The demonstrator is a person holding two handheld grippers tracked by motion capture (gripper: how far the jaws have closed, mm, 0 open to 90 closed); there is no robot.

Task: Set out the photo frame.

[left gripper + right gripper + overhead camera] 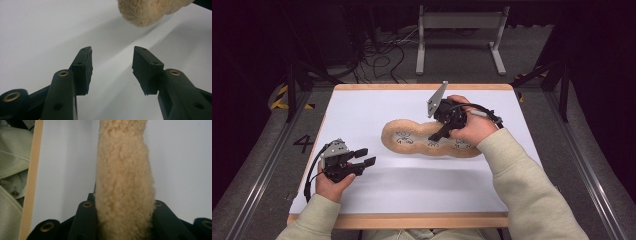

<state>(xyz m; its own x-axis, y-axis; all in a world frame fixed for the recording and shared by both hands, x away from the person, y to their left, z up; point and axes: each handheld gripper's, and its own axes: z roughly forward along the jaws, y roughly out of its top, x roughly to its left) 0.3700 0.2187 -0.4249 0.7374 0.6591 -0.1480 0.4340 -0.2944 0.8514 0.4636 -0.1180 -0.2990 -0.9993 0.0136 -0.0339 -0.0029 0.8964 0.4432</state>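
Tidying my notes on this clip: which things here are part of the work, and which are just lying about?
In use:
plush toy, gripped by right claw
left claw, open, apart from it
white mat

Lying about:
metal stand
cables on the floor

One fleecy tan plush toy [427, 141] with three printed faces lies on one white tabletop [362, 115]; two tools, left tool [362, 159] and right tool [439, 135].

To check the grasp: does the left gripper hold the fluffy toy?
No, the left gripper has open jaws over bare table, apart from the fluffy toy.
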